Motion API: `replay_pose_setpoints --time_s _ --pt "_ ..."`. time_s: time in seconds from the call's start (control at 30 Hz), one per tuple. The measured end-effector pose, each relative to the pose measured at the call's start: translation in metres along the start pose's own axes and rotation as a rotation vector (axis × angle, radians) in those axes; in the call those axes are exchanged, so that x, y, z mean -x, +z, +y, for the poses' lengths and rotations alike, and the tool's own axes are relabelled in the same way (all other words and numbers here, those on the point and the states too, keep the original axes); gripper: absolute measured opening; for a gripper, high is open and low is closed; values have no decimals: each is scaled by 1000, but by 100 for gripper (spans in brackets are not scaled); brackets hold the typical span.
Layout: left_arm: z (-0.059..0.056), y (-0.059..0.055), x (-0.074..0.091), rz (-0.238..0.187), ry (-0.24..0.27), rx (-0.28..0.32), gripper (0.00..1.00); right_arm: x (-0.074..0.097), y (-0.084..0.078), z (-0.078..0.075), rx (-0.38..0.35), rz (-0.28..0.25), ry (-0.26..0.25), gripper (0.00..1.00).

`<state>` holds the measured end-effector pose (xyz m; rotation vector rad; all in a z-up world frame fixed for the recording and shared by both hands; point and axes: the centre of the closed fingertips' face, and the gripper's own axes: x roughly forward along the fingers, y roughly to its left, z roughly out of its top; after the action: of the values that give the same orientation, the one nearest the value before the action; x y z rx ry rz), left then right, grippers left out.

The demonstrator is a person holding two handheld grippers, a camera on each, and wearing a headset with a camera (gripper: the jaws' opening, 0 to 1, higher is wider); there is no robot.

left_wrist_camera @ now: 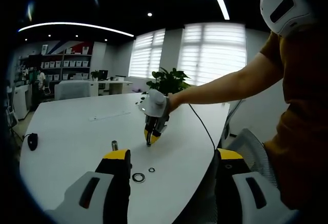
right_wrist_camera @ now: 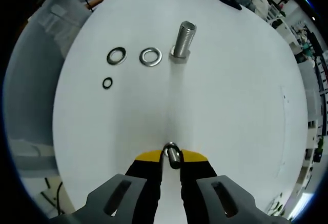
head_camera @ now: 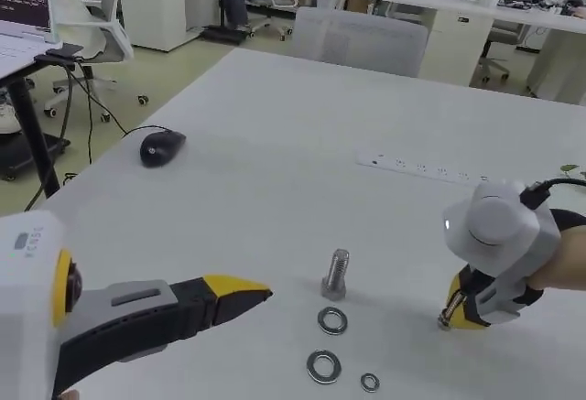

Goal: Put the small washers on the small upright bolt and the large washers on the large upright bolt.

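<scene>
An open-plan office of desks, swivel chairs and a potted plant is seen behind a wide white bench (head_camera: 275, 125). A large silver hex-head bolt (head_camera: 337, 272) is stood on its head, thread upward, on the bench. A large flat steel washer (head_camera: 332, 319) is laid close to its foot, a second large steel washer (head_camera: 323, 365) just beyond that, and a small steel washer (head_camera: 370, 382) beside the second. None is threaded on a bolt yet. A black computer mouse (head_camera: 162, 147) and a white power strip (head_camera: 412, 167) are left further back.

Well apart from this group, the right tongs (head_camera: 453, 313) are closed on a small silver bolt (right_wrist_camera: 173, 155). It is pinched at the very tips and brought down to the bench surface, and it looks slightly tilted in the head view. The left tongs (left_wrist_camera: 172, 157) are held wide open with nothing between them, low over the bench and aimed toward the washers.

The step in hand is judged to be the standing-up of the small bolt, with the sorting of washers not yet begun. The next move calls for the bolt to be squared on its head and released gently, so that it is not toppled. A washer would then have to be caught by its edge, since flat rings on a smooth bench are likely to slide away.
</scene>
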<state>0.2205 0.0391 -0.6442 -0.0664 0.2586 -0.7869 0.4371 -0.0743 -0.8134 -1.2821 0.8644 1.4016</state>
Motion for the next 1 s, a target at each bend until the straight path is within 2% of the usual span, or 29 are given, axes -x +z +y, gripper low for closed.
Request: replay_pose_setpoints --time_s 0.37,0.67,0.83,1.0 --pt "2 -1 0 4 5 1 66 1 0 -1 -18 -10 -2 17" --pt "0 1 1 0 2 -9 66 18 -10 2 -41 -12 -31 17" --pt "-4 3 0 -4 -6 -19 66 26 -16 12 -50 -6 -37 17" --pt "-9 5 0 -8 -15 -33 66 33 -11 29 -50 -19 -34 17"
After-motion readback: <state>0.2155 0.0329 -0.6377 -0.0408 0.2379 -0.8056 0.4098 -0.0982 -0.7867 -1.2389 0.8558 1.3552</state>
